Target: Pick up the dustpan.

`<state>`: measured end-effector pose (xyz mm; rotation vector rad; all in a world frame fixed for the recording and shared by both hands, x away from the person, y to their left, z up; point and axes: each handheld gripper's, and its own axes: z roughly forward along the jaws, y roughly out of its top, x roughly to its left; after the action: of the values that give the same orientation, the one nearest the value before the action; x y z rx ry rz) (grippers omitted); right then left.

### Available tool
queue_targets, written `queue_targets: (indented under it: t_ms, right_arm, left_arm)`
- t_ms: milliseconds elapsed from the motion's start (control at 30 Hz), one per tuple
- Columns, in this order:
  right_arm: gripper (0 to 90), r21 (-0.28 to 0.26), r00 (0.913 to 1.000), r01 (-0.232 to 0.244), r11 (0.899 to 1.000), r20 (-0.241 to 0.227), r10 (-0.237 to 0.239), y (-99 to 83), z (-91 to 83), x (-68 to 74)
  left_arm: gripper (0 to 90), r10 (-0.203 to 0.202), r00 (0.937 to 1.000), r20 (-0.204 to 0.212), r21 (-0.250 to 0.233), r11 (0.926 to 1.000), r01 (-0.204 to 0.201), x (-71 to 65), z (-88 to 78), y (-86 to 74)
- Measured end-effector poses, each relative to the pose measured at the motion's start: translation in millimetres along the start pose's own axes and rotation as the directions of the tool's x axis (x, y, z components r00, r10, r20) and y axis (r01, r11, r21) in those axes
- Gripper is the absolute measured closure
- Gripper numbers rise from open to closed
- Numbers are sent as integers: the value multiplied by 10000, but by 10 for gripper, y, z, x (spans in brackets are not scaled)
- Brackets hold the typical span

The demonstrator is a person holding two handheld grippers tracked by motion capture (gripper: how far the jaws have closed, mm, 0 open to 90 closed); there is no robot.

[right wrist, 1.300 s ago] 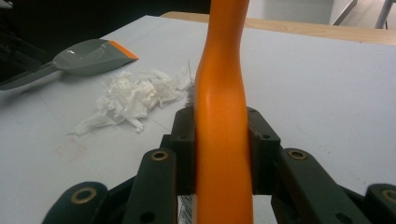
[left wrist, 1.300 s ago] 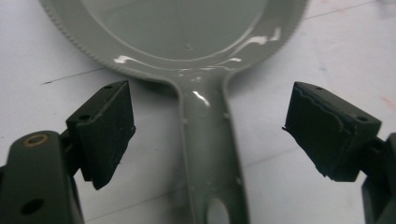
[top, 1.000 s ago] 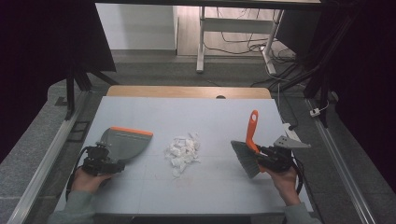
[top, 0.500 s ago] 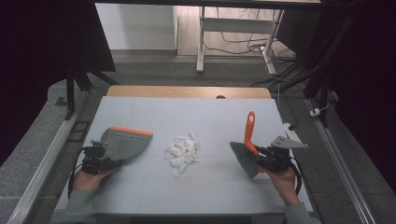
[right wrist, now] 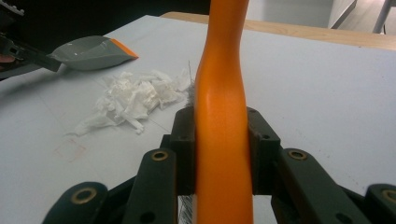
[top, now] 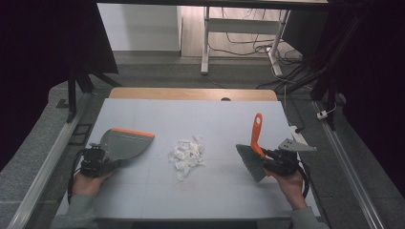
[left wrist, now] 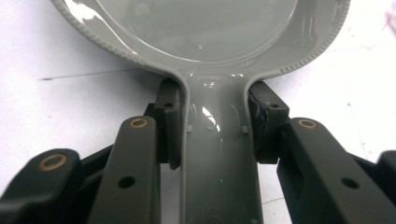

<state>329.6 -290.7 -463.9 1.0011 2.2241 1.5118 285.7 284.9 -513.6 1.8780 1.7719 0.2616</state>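
Even overhead light brightens the desk (top: pixel 143 200), its surroundings dark. Glare streaks the dustpan (left wrist: pixel 201 37); the nearby brush handle (right wrist: pixel 222 116) blurs softly.

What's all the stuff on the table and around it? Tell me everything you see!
Dustpan: one, grey with an orange front edge, left part of the table, handle gripped.
Brush: one, orange handle and grey bristles, right part of the table, handle gripped.
Paper scraps: one small heap, white, middle of the table, between dustpan and brush.
Table: one, pale grey top with a wooden strip along the far edge.
Desk frame: one, white, on the floor beyond the table, cables beside it.
Left claw: one, black, shut on the dustpan's handle.
Right claw: one, black, shut on the brush's handle.
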Motion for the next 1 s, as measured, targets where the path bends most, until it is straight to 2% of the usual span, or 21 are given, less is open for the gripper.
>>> queue_targets:
  t_ms: [233, 533, 633, 833, 933, 1000]
  right_arm:
    - [687, -9, 10000, -8, 10000, 65, 8, 5, -9, -1]
    - [687, -38, 9999, -24, 10000, 131, 24, 11, -11, -9]
    - [687, -88, 9999, -35, 10000, 116, 36, 17, -7, -11]
    - [687, -37, 9999, 7, 10000, 132, -7, 17, 2, -4]
    - [687, -20, 9999, 22, 10000, 125, -22, 15, 0, 7]
    - [687, -26, 9999, 49, 10000, 150, -49, 17, 0, 15]
  left_arm:
    - [612, 227, 9987, 466, -565, 9982, -200, 98, -78, -29]
    - [612, 766, 9944, 727, -1184, 9907, -676, 134, -161, -36]
    - [612, 942, 9931, 702, -1306, 9878, -845, 138, -182, -38]
    - [612, 1004, 9921, 751, -1543, 9841, -879, 153, -231, -41]
    - [612, 1243, 9866, 1056, -1708, 9797, -1051, 153, -267, -42]
    - [612, 1278, 9860, 1076, -1703, 9794, -1084, 152, -277, -43]
